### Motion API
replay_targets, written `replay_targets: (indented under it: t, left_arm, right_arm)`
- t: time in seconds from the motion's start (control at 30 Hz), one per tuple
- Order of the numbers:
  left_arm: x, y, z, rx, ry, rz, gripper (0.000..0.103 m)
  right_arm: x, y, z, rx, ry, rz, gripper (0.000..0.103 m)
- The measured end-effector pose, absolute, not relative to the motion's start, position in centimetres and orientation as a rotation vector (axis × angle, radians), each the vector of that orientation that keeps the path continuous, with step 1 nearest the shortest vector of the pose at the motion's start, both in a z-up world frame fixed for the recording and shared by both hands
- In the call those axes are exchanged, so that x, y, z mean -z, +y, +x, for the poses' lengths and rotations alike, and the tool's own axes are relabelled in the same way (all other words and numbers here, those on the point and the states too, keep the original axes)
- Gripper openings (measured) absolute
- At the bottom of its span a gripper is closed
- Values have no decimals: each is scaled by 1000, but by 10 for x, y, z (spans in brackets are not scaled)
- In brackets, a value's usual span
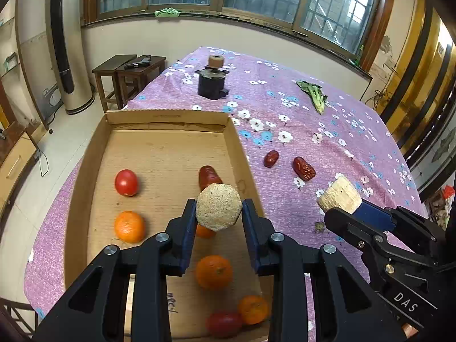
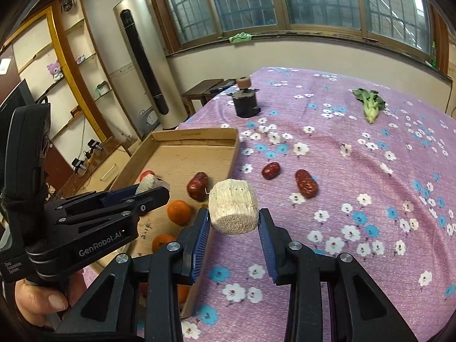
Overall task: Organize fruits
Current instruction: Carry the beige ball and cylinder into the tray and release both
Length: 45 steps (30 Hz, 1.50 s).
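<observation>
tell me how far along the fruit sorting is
Done: oranges, tomatoes and one red date lie in the cardboard box. In hand: the left gripper and right gripper each clamp a pale corn-cob chunk. Left: two red dates on the purple cloth. The greens also lie outside.

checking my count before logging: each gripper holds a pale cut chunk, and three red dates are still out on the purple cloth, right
Not quite: two red dates lie on the purple cloth; the third is in the cardboard tray. The left wrist view shows it. Each gripper does hold a chunk.
</observation>
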<state>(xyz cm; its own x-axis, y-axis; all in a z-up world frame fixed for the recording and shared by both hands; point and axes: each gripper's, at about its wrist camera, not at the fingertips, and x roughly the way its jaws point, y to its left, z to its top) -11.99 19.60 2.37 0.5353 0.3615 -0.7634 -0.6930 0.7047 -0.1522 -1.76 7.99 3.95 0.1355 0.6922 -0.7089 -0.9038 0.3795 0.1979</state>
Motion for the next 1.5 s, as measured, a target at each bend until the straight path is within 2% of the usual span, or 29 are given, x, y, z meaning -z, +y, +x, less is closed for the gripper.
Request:
replay_targets:
  t: [1.03, 1.5]
  left_arm:
    - [-19, 275, -151, -757, 766, -549, 29]
    - [2, 339, -116, -810, 864, -602, 29]
  right_arm:
    - [-30, 169, -38, -1230, 843, -400, 35]
    - [-1, 249, -12, -1201, 937, -471, 35]
